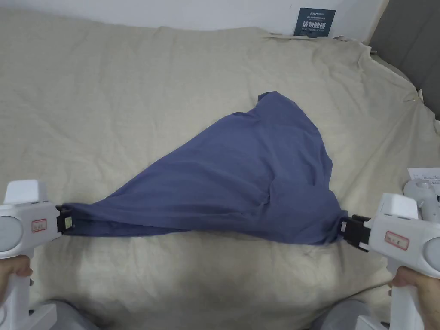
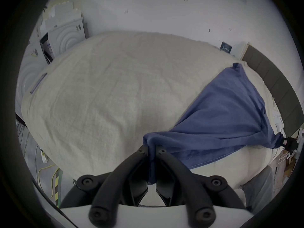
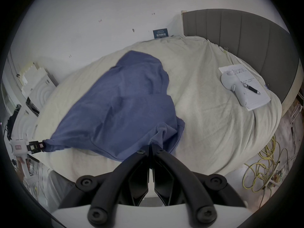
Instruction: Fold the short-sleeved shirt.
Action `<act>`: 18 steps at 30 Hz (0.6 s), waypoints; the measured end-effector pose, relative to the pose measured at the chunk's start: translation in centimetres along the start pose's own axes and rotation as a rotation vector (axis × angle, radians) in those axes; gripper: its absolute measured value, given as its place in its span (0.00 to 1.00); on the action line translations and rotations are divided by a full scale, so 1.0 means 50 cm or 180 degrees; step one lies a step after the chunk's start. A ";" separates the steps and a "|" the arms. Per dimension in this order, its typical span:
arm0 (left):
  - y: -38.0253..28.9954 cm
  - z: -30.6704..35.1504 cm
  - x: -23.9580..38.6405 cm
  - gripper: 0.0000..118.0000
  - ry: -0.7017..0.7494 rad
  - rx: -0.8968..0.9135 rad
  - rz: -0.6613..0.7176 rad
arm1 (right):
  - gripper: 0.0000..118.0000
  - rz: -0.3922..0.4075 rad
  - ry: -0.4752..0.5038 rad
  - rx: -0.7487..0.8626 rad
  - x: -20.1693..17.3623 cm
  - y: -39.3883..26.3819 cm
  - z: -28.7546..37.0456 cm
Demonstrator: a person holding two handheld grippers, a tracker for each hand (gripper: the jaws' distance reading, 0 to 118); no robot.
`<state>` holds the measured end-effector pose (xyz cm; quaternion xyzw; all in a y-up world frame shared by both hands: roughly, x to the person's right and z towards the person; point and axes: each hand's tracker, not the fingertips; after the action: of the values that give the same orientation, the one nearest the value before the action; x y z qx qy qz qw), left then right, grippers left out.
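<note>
Head view — both grippers, left gripper and right gripper, clamp the stretched blue shirt.

One blue shirt lies stretched across one bed sheet, cream in colour, pinched at opposite ends by two handheld grippers, the left gripper and the right gripper, each clamped on the cloth. Two hands grip the handles, a left hand and a right hand. Beside them sit one white controller, one pen and one sheet of paper. One dark sign stands against the wall.
</note>
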<state>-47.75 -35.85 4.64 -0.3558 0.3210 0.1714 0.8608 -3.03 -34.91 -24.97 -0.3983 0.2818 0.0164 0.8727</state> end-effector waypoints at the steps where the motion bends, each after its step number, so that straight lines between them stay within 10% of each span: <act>1: 0.014 0.013 0.001 0.02 -0.0005 0.0073 -0.0026 | 0.01 0.0020 0.0035 0.0083 -0.001 0.018 0.013; 18: 0.419 0.271 0.064 0.02 -0.0292 0.1736 -0.0294 | 0.01 0.0257 0.0351 0.1503 -0.071 0.443 0.344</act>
<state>-50.54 -11.41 -0.70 -0.1172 0.2994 0.0552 0.9453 -3.37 -6.97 -29.37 -0.1720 0.3407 -0.0369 0.9235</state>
